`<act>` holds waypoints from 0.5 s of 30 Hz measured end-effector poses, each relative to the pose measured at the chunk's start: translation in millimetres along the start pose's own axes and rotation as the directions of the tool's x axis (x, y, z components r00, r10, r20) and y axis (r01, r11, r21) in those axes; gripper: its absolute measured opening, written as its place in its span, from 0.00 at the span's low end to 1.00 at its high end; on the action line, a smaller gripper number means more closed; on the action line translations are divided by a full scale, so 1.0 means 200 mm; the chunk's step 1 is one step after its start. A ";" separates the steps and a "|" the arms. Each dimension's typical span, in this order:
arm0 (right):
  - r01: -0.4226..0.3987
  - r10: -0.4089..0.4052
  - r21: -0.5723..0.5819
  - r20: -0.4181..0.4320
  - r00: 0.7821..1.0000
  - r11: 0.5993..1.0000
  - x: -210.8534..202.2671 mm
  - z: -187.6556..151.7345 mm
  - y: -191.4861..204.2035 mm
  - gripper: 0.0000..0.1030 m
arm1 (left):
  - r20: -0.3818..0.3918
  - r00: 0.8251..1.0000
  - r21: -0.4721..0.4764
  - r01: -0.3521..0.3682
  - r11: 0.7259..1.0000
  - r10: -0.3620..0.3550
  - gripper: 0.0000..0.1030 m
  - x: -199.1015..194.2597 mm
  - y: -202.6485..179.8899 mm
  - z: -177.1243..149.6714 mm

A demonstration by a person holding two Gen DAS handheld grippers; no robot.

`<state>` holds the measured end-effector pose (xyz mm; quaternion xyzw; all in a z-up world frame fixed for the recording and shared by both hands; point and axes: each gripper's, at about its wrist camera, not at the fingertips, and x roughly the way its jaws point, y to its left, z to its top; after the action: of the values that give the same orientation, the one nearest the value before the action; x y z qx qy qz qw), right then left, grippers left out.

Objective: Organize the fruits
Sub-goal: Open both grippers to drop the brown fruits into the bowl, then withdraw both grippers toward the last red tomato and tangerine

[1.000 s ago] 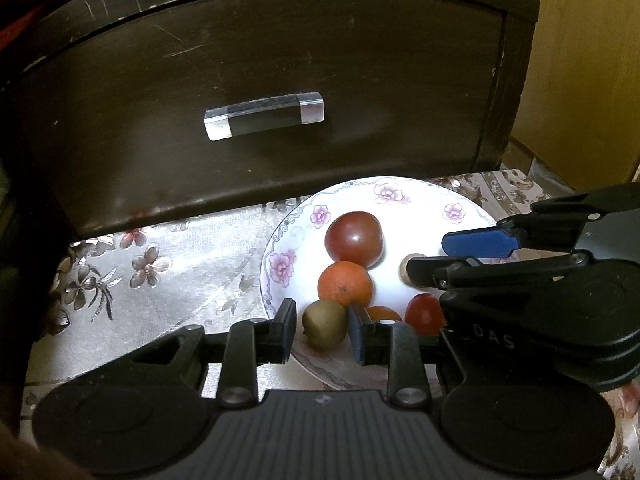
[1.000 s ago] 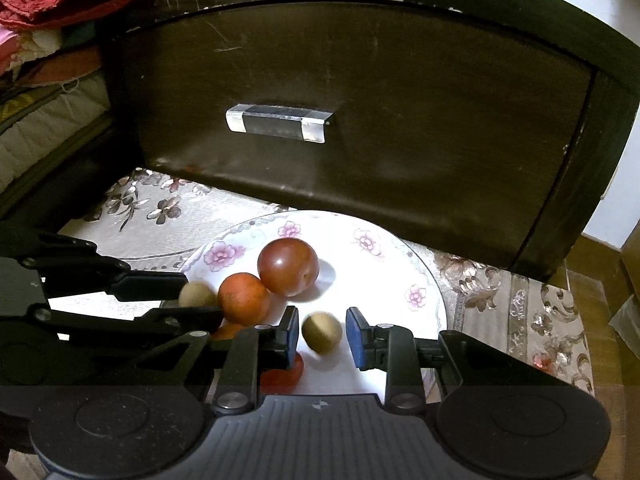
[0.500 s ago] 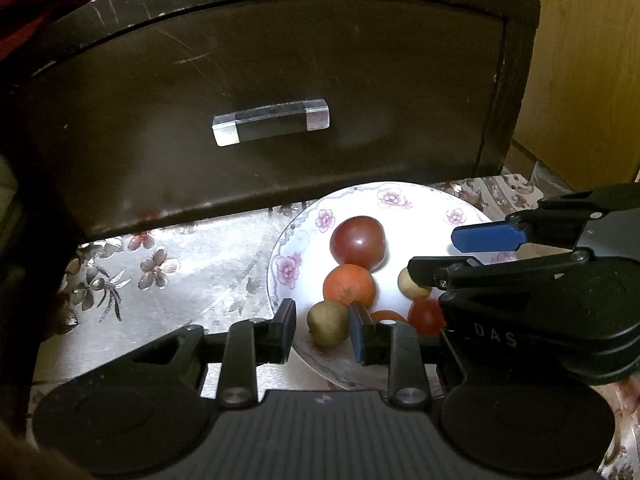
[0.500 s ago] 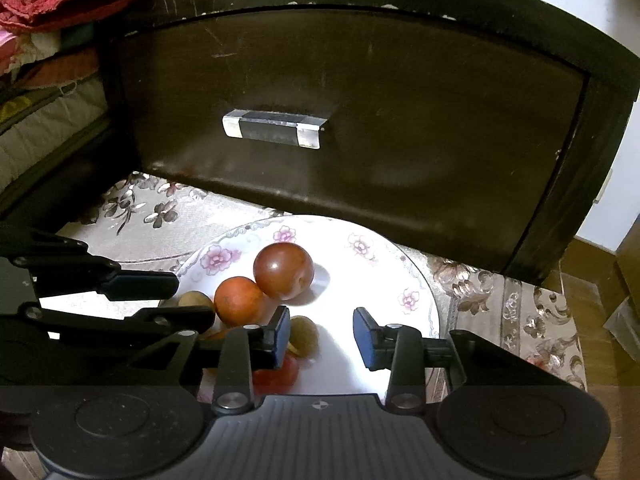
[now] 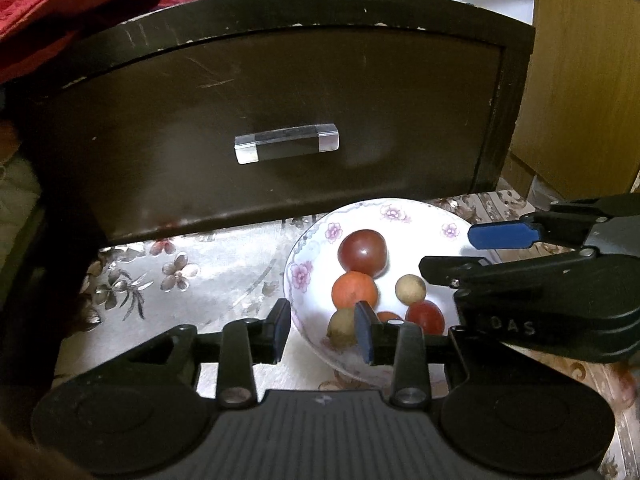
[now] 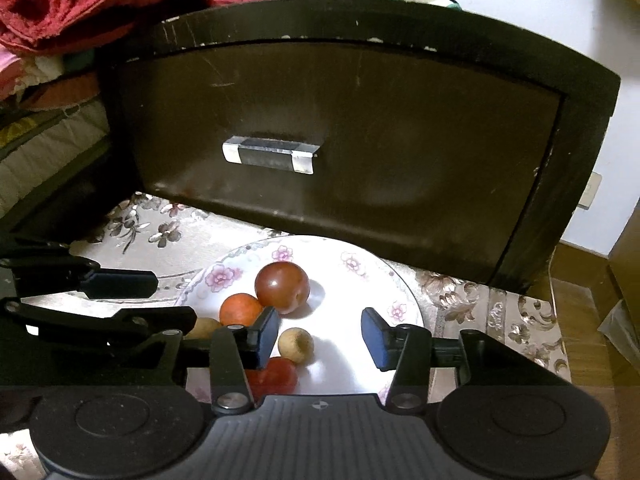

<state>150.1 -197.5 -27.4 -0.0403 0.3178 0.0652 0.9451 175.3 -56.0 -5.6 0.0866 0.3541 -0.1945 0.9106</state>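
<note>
Drawer (image 6: 352,128) looms behind the plate (image 6: 360,264); left gripper (image 5: 322,326) and right gripper (image 6: 320,334), jaws just spreading, pinch nothing.

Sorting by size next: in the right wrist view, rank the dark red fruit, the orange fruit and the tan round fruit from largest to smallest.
1. Dark red fruit
2. Orange fruit, partly hidden by a tool finger
3. Tan round fruit, though nearest the camera
</note>
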 end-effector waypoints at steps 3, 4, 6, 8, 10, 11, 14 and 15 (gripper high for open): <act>-0.005 0.005 -0.003 0.003 1.000 1.000 -0.04 -0.01 0.01 0.41 | -0.006 1.000 0.005 -0.003 1.000 0.003 0.40 -0.03 0.00 -0.02; -0.008 0.008 -0.005 0.003 1.000 1.000 -0.05 -0.02 0.01 0.41 | -0.008 1.000 0.004 -0.002 1.000 0.002 0.40 -0.05 0.00 -0.03; -0.015 0.015 -0.006 0.003 1.000 1.000 -0.08 -0.03 0.02 0.41 | -0.010 1.000 0.005 0.000 1.000 0.000 0.40 -0.07 0.00 -0.04; -0.024 0.024 -0.010 0.002 1.000 1.000 -0.11 -0.04 0.03 0.41 | -0.010 1.000 0.008 0.001 1.000 -0.001 0.40 -0.11 0.01 -0.05; -0.033 0.033 -0.015 0.001 0.999 0.999 -0.14 -0.06 0.05 0.41 | -0.012 1.000 0.011 0.001 1.000 -0.001 0.40 -0.14 0.01 -0.07; -0.038 0.038 -0.017 -0.001 0.999 0.999 -0.16 -0.07 0.06 0.41 | -0.016 1.000 0.011 0.002 1.000 -0.002 0.40 -0.16 0.01 -0.08; -0.054 0.054 -0.029 -0.014 0.998 0.998 -0.20 -0.11 0.10 0.41 | -0.026 1.000 0.011 0.004 1.000 -0.004 0.40 -0.21 0.02 -0.10; -0.059 0.058 -0.037 -0.019 0.998 0.998 -0.22 -0.12 0.11 0.41 | -0.029 1.000 0.012 0.004 1.000 -0.003 0.40 -0.22 0.02 -0.11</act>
<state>98.6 -182.6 -20.7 -0.0493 0.3261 0.0982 0.9389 133.3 -32.5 8.3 0.0946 0.3664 -0.1971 0.9044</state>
